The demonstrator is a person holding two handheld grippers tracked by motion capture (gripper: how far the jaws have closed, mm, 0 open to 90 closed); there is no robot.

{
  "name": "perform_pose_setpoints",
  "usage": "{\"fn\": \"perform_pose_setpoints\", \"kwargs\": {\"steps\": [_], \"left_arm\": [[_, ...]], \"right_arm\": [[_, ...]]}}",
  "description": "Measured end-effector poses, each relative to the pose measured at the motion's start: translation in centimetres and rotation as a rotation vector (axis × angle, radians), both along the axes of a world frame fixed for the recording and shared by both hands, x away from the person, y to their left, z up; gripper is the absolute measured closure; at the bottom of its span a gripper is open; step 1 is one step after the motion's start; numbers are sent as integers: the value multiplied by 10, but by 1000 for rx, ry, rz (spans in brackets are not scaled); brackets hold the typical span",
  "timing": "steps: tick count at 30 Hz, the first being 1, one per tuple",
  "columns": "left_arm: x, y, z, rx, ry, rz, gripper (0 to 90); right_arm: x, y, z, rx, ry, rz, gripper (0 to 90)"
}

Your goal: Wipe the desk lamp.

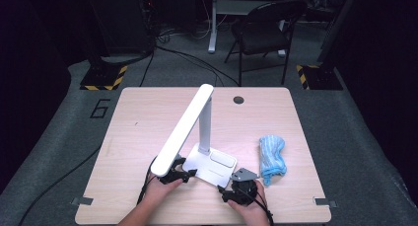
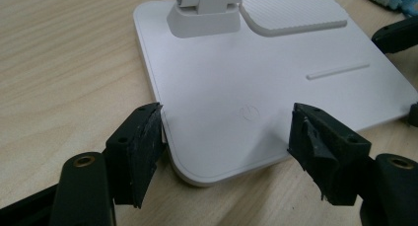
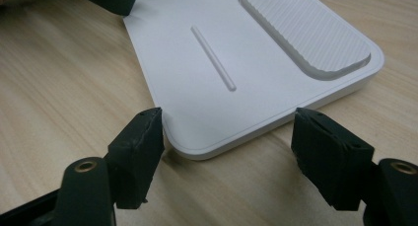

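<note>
A white desk lamp point(image 1: 199, 137) was stood near the middle of the wooden bench point(image 1: 138, 117), toward the front edge. Its flat base point(image 2: 236, 83) was laid on the wood, and its long head was tipped down to the left. The left claw point(image 2: 226, 137) was held at one front corner of the base, its jaws spread wide, one on each side of the corner. Whether the left pad was touching the edge could not be told. The right claw point(image 3: 227, 137) was held at the other front corner, spread wide too, with nothing pinched. A blue cloth point(image 1: 272, 157) was left lying just right of the lamp.
</note>
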State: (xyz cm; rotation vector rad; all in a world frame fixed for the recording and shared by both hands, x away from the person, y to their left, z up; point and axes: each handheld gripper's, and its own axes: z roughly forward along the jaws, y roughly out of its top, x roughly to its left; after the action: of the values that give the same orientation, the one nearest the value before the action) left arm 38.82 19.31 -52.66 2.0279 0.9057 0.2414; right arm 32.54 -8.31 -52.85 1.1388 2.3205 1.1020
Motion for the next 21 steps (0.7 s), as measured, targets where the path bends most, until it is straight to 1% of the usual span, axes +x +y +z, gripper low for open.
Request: {"fn": "perform_pose_setpoints", "kwargs": {"steps": [1,2,3,4,5,6,7,8,9,10,11,12,13,14,16,17,18,20,21], "left_arm": [[0,1,1,21,-1,-13,292],[-2,1,2,24,11,-17,292],[-3,0,1,17,13,-1,294],[-4,1,1,28,1,-5,295],[-5,1,0,18,5,0,298],[-5,2,0,34,-5,-4,304],[-6,2,0,23,8,9,314],[-8,2,-1,10,20,33,331],[-8,3,-1,13,15,34,344],[-6,5,0,44,-12,12,356],[-7,5,0,51,-16,24,367],[-7,5,-1,53,-19,28,379],[-9,3,-1,38,-7,48,382],[-10,2,-1,29,1,63,387],[-7,6,0,78,-45,38,405],[-7,6,1,81,-52,44,430],[-7,6,1,81,-56,50,430],[-7,6,0,79,-54,60,441],[-7,6,0,79,-54,62,445]], "right_arm": [[3,0,0,-3,-9,3,293],[3,0,0,3,-5,-6,302],[5,-1,0,1,-8,-1,315],[8,-2,0,-6,-22,6,320],[8,-1,0,3,-10,1,324],[10,-2,0,-2,-14,11,334],[12,-3,0,-6,-30,22,347],[12,-3,0,-4,-23,21,362],[13,-3,0,6,-17,14,374],[15,-4,0,0,-25,22,385],[16,-4,1,-8,-31,25,392],[17,-3,1,2,-18,16,401],[19,-4,1,-8,-33,24,406],[19,-3,1,-2,-24,16,410],[22,-3,1,-5,-29,13,417],[25,-3,2,-15,-34,17,427],[25,-3,2,-15,-34,17,427],[29,-3,2,-16,-34,22,432],[30,-3,2,-10,-37,14,435]]}}
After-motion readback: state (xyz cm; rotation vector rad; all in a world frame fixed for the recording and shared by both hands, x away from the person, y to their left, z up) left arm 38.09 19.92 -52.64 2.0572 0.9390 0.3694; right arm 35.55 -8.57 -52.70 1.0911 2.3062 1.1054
